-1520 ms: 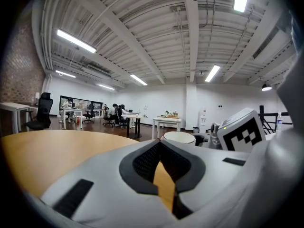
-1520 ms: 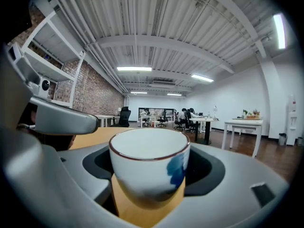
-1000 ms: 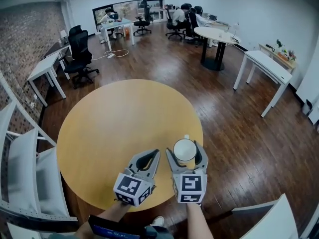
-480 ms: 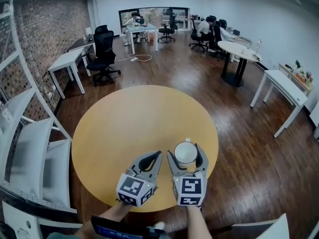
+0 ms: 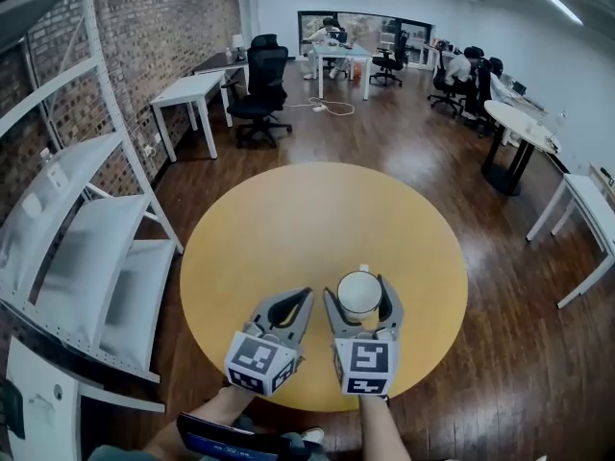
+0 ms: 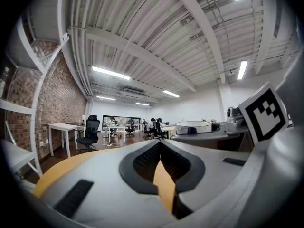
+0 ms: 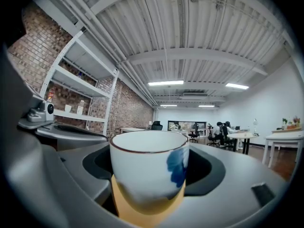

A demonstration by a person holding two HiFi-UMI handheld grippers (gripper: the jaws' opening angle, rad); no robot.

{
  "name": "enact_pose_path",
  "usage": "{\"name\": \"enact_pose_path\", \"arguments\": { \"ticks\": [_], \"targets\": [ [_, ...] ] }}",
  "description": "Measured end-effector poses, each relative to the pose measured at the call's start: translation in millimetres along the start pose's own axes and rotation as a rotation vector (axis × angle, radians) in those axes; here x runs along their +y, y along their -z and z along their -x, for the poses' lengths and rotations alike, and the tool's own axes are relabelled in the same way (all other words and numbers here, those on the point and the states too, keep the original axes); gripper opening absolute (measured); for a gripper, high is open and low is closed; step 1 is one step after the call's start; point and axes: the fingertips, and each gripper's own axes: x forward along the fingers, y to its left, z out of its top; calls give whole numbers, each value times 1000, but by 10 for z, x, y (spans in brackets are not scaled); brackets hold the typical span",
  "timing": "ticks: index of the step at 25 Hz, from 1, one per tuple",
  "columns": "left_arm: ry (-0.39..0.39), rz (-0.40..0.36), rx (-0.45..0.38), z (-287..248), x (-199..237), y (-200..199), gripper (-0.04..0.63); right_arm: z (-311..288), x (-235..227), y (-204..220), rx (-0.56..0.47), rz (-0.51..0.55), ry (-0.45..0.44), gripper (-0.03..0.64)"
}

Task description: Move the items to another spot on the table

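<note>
A white cup (image 5: 357, 291) with a dark rim and a blue mark (image 7: 149, 170) sits upright between the jaws of my right gripper (image 5: 361, 294), which is shut on it above the near part of the round yellow table (image 5: 288, 219). My left gripper (image 5: 290, 307) hovers just to the left of it, its jaws closed together with nothing between them (image 6: 159, 167). In the left gripper view the cup (image 6: 193, 127) shows to the right at the same height.
White metal shelving (image 5: 86, 248) stands close to the table's left side. White desks (image 5: 192, 92) and black office chairs (image 5: 258, 83) stand farther back on the wooden floor. Another white table (image 5: 586, 209) is at the right.
Both grippers and the cup hold the same pose. The head view has swung to the left, so the table now sits further right and the shelving fills more of the left side.
</note>
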Motion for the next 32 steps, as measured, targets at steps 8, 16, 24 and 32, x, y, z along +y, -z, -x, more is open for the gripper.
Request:
{"name": "enact_pose_path", "arguments": {
  "ticks": [8,16,24,32],
  "targets": [
    [-101,5,2,467,714,-83,5,-394,849,-207,-21,16,-112,407],
    [-156,10,-6,853,1509,-58,5,-819,1584,-298,-22,21,-155,408],
    [-233,17,15,1237,2274,58,5,-1299,2350,-293,-24,16,-231,408],
    [-311,22,36,1574,3048,216,5,-1785,3093,-213,-30,-1,-300,408]
  ]
}}
